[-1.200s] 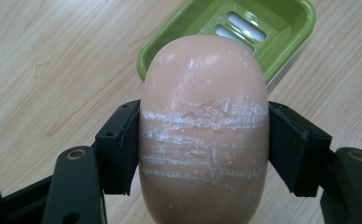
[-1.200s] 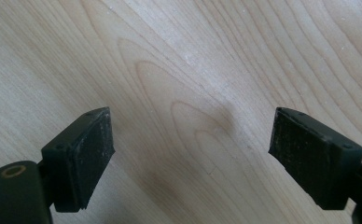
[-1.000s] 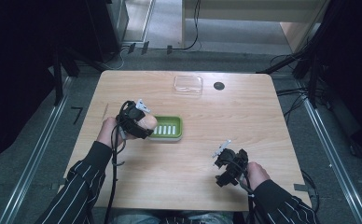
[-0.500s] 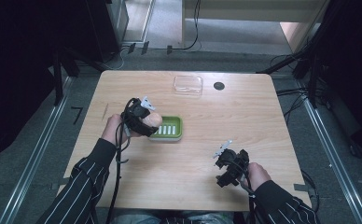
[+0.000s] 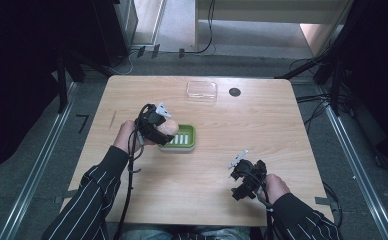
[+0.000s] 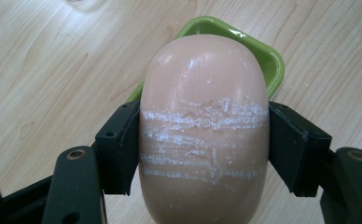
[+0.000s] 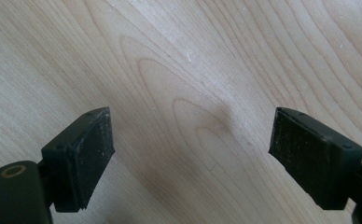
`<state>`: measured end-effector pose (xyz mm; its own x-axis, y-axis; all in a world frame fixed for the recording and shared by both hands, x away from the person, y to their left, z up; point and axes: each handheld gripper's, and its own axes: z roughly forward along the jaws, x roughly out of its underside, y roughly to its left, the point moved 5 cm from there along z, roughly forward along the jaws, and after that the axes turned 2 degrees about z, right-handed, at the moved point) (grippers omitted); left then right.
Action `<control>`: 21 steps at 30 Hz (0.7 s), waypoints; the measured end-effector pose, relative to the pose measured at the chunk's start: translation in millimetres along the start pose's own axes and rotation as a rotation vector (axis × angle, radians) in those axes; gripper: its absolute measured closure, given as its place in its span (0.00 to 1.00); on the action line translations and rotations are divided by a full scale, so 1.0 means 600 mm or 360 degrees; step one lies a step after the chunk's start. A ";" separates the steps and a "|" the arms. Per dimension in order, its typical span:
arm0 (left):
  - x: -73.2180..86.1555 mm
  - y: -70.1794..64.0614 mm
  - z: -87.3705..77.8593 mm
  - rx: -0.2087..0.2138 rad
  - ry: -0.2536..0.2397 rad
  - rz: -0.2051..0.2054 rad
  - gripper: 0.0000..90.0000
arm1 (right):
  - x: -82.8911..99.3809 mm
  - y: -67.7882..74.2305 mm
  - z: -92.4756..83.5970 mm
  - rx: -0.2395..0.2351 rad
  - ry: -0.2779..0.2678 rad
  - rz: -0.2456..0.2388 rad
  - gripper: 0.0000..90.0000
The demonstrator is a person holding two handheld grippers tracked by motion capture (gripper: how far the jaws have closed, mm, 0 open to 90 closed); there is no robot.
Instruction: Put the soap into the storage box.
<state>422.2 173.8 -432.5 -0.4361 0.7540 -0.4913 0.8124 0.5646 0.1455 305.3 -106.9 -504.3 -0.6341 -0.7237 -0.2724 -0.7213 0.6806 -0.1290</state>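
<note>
A pale pink oval bar of soap (image 6: pixel 203 126), scored with white scratch lines, is clamped between the two black pads of my left gripper (image 6: pixel 203 149). In the high view this left gripper (image 5: pixel 161 127) holds the soap (image 5: pixel 168 127) just above the left end of a green ribbed soap dish (image 5: pixel 183 136). The dish's green rim (image 6: pixel 258 46) peeks out behind the soap in the left gripper view. My right gripper (image 5: pixel 243 176) rests low over the table's front right; its jaws (image 7: pixel 191 158) stand wide apart over bare wood, with nothing between them.
A clear plastic lid or box (image 5: pixel 201 90) lies near the far edge of the wooden table (image 5: pixel 262 130), beside a dark round hole (image 5: pixel 235 92). Cables trail from both grippers. Metal rails and dark stands flank the table.
My left gripper has carried the soap a little to the right, closer over the green dish's left end. The right gripper has stayed where it was.
</note>
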 end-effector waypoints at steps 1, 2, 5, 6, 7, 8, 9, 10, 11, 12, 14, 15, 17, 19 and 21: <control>-0.001 0.000 0.001 -0.0002 -0.0002 0.0007 0.37 | 0.000 0.000 0.000 0.0000 0.0000 0.0000 0.16; -0.002 -0.001 0.002 0.0002 0.0005 0.0017 0.37 | 0.000 0.000 0.000 0.0000 -0.0001 -0.0002 0.16; -0.006 -0.004 0.004 0.0003 0.0001 0.0025 0.37 | 0.002 0.000 -0.001 0.0000 0.0001 0.0009 0.16; -0.008 -0.005 0.005 0.0003 -0.0002 0.0029 0.37 | 0.002 0.000 -0.001 0.0001 -0.0001 0.0005 0.16; -0.009 -0.005 0.006 0.0003 -0.0006 0.0030 0.37 | 0.003 0.000 -0.001 0.0002 0.0004 0.0013 0.16; -0.011 -0.006 0.006 0.0009 -0.0006 0.0034 0.37 | 0.003 0.000 -0.001 0.0002 0.0004 0.0014 0.16; -0.012 -0.006 0.007 0.0008 -0.0009 0.0039 0.37 | 0.003 0.000 -0.001 0.0003 0.0003 0.0014 0.16; -0.013 -0.007 0.008 0.0009 -0.0010 0.0042 0.37 | 0.004 -0.001 -0.001 0.0003 0.0001 0.0011 0.16; -0.014 -0.008 0.009 0.0012 -0.0010 0.0046 0.37 | 0.004 -0.001 -0.001 0.0002 0.0003 0.0014 0.16; -0.015 -0.008 0.010 0.0012 -0.0007 0.0049 0.37 | 0.004 -0.001 -0.001 0.0001 0.0000 0.0013 0.16; -0.017 -0.008 0.012 0.0008 -0.0013 0.0050 0.37 | 0.005 -0.003 0.000 0.0000 -0.0006 -0.0006 0.16; -0.018 -0.007 0.012 0.0014 -0.0010 0.0054 0.37 | 0.006 -0.002 -0.001 0.0003 0.0000 0.0006 0.16; -0.021 -0.008 0.015 0.0013 -0.0023 0.0054 0.37 | 0.008 -0.002 -0.002 0.0001 0.0005 0.0018 0.16; -0.023 -0.009 0.016 0.0017 -0.0023 0.0068 0.37 | 0.008 -0.002 -0.002 0.0001 0.0000 0.0020 0.16; -0.024 -0.009 0.017 0.0018 -0.0029 0.0069 0.37 | 0.009 -0.003 -0.001 0.0002 -0.0002 0.0018 0.16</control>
<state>428.0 156.2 -435.2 -0.3931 0.7714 -0.5004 0.8348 0.5275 0.1575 302.8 -112.1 -504.7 -0.6417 -0.7159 -0.2752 -0.7137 0.6888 -0.1274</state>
